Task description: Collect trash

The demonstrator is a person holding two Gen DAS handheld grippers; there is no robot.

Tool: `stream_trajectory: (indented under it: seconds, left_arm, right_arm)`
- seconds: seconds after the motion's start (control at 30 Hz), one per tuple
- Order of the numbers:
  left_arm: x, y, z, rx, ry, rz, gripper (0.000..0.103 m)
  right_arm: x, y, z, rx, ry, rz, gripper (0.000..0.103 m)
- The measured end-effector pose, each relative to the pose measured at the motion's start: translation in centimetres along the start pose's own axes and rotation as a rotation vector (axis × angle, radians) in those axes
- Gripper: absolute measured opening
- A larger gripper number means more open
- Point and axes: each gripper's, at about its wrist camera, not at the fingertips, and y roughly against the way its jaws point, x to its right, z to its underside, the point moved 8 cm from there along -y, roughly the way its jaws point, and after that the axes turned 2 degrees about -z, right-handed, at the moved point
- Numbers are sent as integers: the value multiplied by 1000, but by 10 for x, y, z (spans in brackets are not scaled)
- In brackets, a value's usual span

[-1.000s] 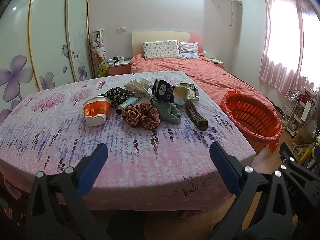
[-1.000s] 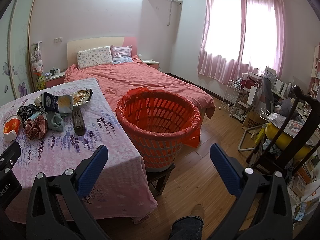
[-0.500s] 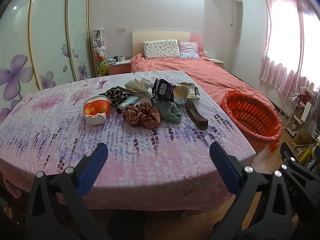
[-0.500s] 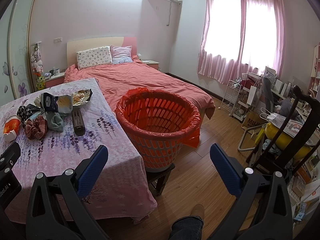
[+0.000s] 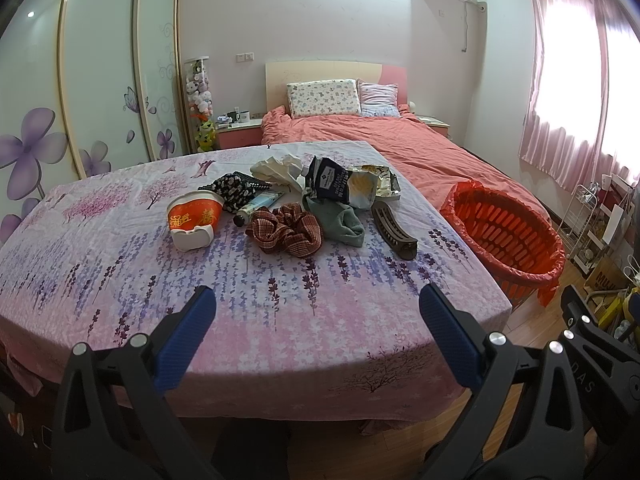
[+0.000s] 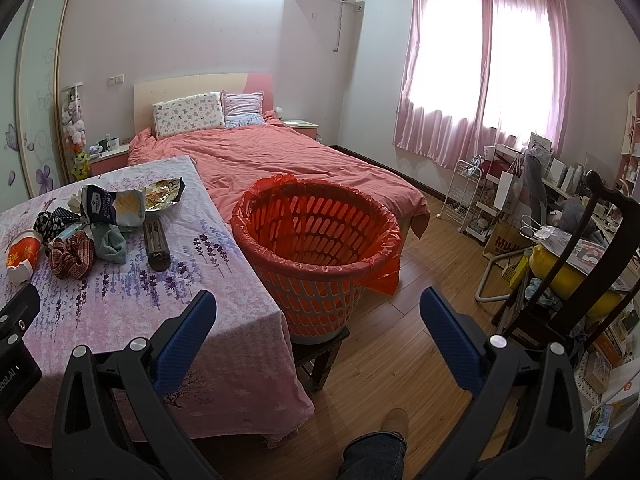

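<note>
A heap of things lies on the flower-print table (image 5: 280,320): a crushed orange-and-white paper cup (image 5: 195,220), an empty dark snack bag (image 5: 344,184), a foil wrapper (image 5: 380,178), crumpled white tissue (image 5: 278,170), a small tube (image 5: 258,204), a plaid scrunchie (image 5: 286,232), a green sock (image 5: 340,222), a patterned pouch (image 5: 232,186) and a brown hair clip (image 5: 394,232). An orange basket lined with a red bag (image 6: 316,240) stands right of the table. My left gripper (image 5: 316,332) hangs open over the table's near edge. My right gripper (image 6: 316,332) is open in front of the basket.
A bed with a coral cover (image 6: 288,160) lies behind the table and basket. A dark chair (image 6: 580,264) with a yellow cushion, a white rack (image 6: 466,188) and clutter fill the right side. A person's shoe and trouser leg (image 6: 384,440) stand on the wood floor.
</note>
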Motion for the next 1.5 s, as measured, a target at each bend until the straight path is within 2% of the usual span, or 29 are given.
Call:
stream_trajectory:
  seconds: [1.5]
  left_arm:
    - [-2,-3,3,-15,6,-1,99]
  right_arm:
    - [-2,-3,0,-5,-2,-5,101]
